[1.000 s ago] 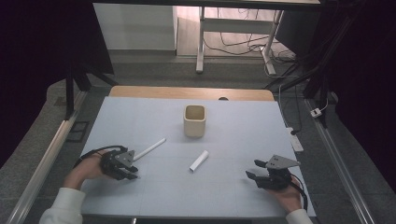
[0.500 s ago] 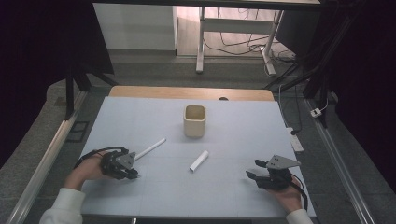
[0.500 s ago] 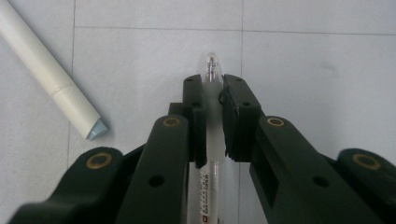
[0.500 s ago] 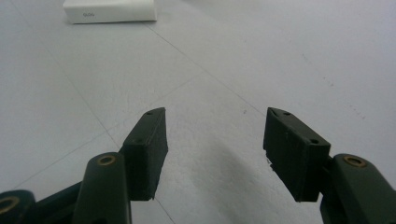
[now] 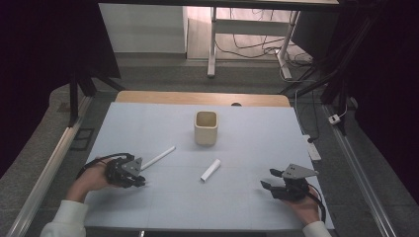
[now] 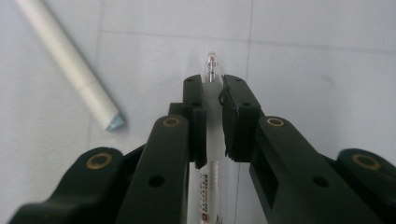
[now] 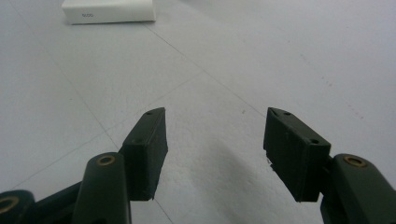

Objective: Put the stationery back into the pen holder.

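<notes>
Left hand-held gripper (image 6: pixel 212 100) just closed, clamping a clear pen (image 6: pixel 213 140) lengthwise between its jaws, tip poking past them over the tabletop (image 6: pixel 327 56), white marker (image 6: pixel 70 63) lying beside; right hand-held gripper (image 7: pixel 215 140) released, nothing in it.

Two grippers (image 5: pixel 141 178) (image 5: pixel 267 179), one clear pen (image 6: pixel 212 116), one white stick (image 5: pixel 158 158), one white tube (image 5: pixel 210 170), one cup (image 5: pixel 206 127).

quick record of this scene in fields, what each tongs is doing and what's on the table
left tongs: shut on a clear pen, its tip poking out past the jaws
right tongs: open, nothing between the jaws
white stick: lies flat on the table beside the left tongs
short white tube: lies flat near the middle
cup: upright, beyond the tube
</notes>
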`<state>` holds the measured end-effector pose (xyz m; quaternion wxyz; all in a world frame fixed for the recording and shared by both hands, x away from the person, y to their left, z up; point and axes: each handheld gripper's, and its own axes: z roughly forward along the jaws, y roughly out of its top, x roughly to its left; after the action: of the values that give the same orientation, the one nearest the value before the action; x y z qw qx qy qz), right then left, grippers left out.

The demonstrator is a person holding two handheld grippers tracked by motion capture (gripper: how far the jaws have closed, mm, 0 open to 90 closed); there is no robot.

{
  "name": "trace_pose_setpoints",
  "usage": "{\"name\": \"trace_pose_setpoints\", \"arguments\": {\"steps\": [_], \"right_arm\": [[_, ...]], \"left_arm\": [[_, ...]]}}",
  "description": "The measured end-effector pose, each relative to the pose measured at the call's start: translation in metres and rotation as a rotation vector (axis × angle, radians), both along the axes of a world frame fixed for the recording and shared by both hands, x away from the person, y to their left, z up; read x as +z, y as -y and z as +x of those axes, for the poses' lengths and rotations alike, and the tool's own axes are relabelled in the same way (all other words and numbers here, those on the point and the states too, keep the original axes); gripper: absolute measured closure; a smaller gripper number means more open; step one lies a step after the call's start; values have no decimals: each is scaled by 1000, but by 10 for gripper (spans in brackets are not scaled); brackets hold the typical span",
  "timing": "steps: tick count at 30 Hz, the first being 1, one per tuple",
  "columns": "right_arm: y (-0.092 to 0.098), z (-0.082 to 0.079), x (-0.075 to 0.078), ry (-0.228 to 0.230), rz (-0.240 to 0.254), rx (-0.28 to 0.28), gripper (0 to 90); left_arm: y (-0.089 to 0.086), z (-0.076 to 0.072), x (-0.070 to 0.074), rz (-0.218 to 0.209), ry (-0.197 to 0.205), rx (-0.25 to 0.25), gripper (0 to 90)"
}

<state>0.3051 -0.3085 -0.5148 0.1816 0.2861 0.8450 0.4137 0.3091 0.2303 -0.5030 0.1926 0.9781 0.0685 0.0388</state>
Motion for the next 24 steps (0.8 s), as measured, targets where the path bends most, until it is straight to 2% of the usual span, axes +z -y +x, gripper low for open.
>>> {"name": "trace_pose_setpoints", "arguments": {"steps": [1,2,3,4,5,6,10,13,18,23,24], "right_arm": [[0,0,0,1,0,0,390],[0,0,0,1,0,0,389],[0,0,0,1,2,-1,388],[0,0,0,1,4,0,386],[0,0,0,4,6,-1,382],[0,0,0,5,7,-2,380],[0,0,0,5,11,-4,375],[0,0,0,8,14,-4,371],[1,0,1,10,20,-10,364],[1,0,1,11,15,-11,363],[0,0,1,11,13,-12,361]], "left_arm": [[-2,-1,6,-31,21,29,798],[-2,-1,6,-31,21,29,798],[-4,-1,11,-62,37,52,797],[-4,-1,11,-62,37,52,797],[-6,-2,15,-97,51,71,797],[-6,-2,15,-97,51,71,797],[-11,-3,24,-165,62,115,797],[-12,-4,28,-187,67,139,797],[-12,-5,37,-259,65,180,797],[-13,-6,41,-286,65,215,797],[-12,-6,42,-287,72,244,797]]}}
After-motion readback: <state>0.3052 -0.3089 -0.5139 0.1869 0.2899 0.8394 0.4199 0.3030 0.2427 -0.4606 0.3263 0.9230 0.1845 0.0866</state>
